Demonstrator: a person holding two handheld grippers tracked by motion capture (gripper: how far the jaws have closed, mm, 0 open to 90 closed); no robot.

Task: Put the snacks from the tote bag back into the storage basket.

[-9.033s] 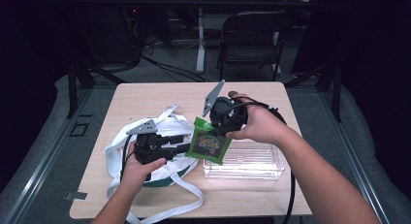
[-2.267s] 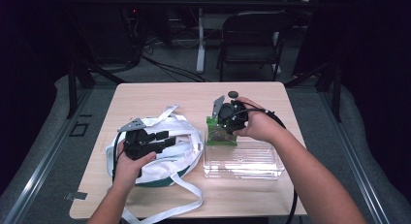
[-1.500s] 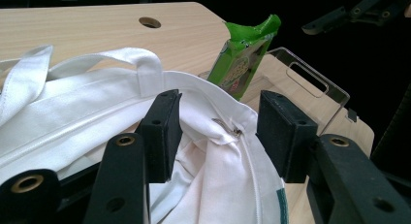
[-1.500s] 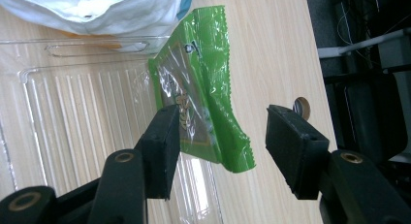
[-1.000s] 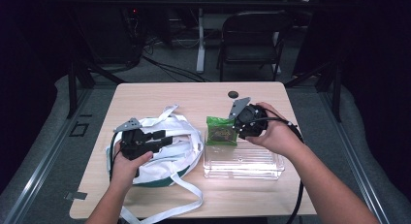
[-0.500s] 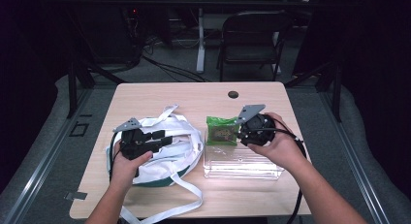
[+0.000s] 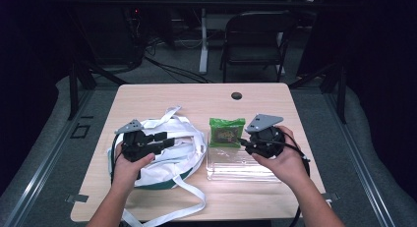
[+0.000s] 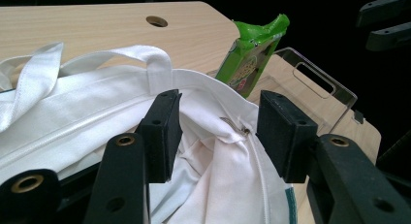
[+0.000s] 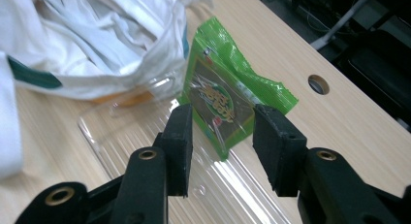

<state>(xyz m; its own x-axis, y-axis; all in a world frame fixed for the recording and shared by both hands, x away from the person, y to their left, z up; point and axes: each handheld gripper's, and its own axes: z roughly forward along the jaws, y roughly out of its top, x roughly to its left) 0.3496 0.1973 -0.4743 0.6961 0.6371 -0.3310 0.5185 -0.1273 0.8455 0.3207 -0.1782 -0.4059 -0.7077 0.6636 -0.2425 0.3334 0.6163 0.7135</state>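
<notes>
The green snack packet leans at the far end of the clear tray, centre frame. My right gripper has been closing, jaws half-wide, packet just beyond, untouched. I should straddle its lower edge before squeezing. My left gripper sits half-open over the white bag. The label is too blurred to read, I think.

Black grippers, brass-eyed jaws, grey three-cornered plates.
</notes>
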